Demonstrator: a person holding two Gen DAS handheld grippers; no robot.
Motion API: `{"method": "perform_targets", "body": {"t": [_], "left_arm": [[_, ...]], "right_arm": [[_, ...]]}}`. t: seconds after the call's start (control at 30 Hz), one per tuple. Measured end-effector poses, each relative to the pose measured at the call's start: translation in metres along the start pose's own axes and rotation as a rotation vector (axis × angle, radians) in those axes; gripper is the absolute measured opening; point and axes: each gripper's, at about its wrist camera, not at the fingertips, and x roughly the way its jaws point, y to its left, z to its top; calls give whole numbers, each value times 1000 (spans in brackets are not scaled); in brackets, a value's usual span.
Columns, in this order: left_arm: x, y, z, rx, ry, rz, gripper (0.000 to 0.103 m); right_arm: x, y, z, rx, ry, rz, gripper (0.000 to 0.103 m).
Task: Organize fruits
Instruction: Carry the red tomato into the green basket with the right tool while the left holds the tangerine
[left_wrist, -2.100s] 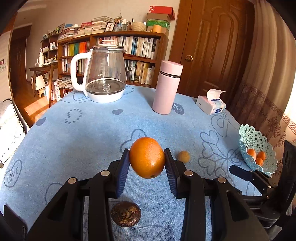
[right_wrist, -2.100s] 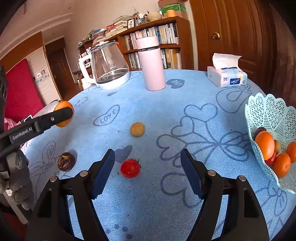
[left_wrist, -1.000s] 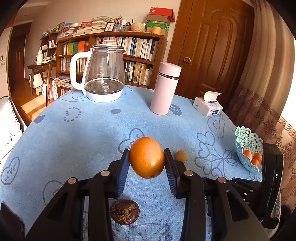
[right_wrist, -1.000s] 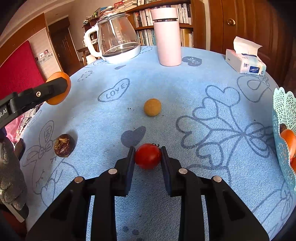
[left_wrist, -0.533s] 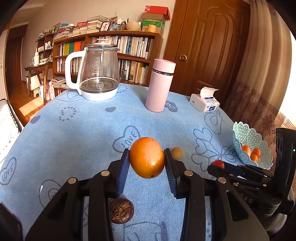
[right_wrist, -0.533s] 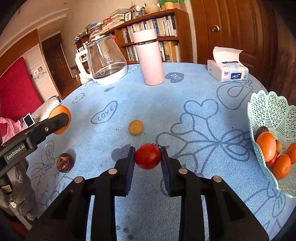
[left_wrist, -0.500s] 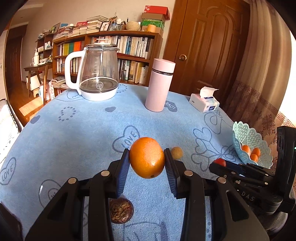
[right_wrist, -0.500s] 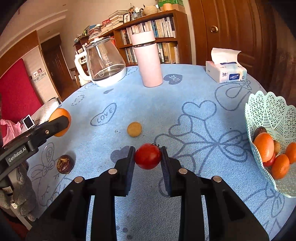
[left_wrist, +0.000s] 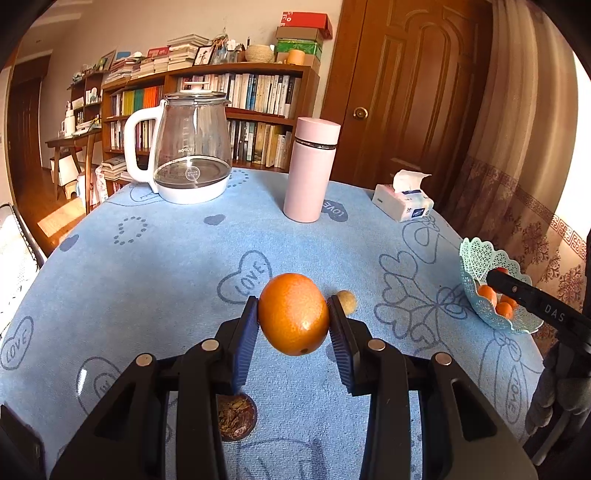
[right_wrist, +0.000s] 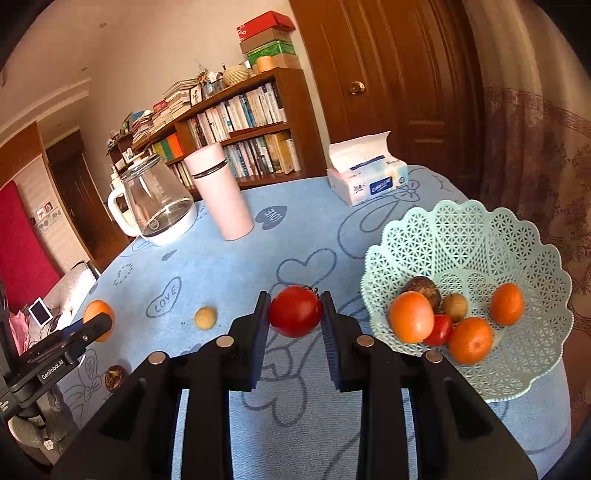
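Observation:
My left gripper (left_wrist: 292, 320) is shut on an orange (left_wrist: 293, 318) and holds it above the blue tablecloth. My right gripper (right_wrist: 295, 313) is shut on a red tomato (right_wrist: 294, 310) and holds it in the air just left of the mint lattice fruit basket (right_wrist: 476, 236). The basket holds several fruits: oranges (right_wrist: 412, 316), a small tomato and brown fruits. A small tan fruit (right_wrist: 205, 317) and a dark wrinkled passion fruit (left_wrist: 236, 416) lie on the cloth. In the left wrist view the basket (left_wrist: 476, 258) is at the far right, with the right gripper's fingers (left_wrist: 517, 290) over it.
A glass kettle (left_wrist: 192, 147), a pink thermos (left_wrist: 312, 170) and a tissue pack (left_wrist: 402, 203) stand at the back of the round table (left_wrist: 147, 266). A bookshelf and a wooden door are behind. The basket sits near the table's right edge.
My right gripper closed on the tomato, lifted it off the cloth and carried it right, up to the basket. My left gripper has kept hold of the orange, nearly still.

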Motion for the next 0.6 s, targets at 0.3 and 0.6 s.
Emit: {"method": "perform_targets", "body": {"t": [0.3, 0.6], "left_arm": [[0, -6, 0, 10, 5, 7, 38], [3, -19, 0, 35, 15, 7, 38]], "right_arm": [[-30, -70, 5, 96, -50, -162, 28], [-39, -115, -8, 157, -51, -262, 28]]}}
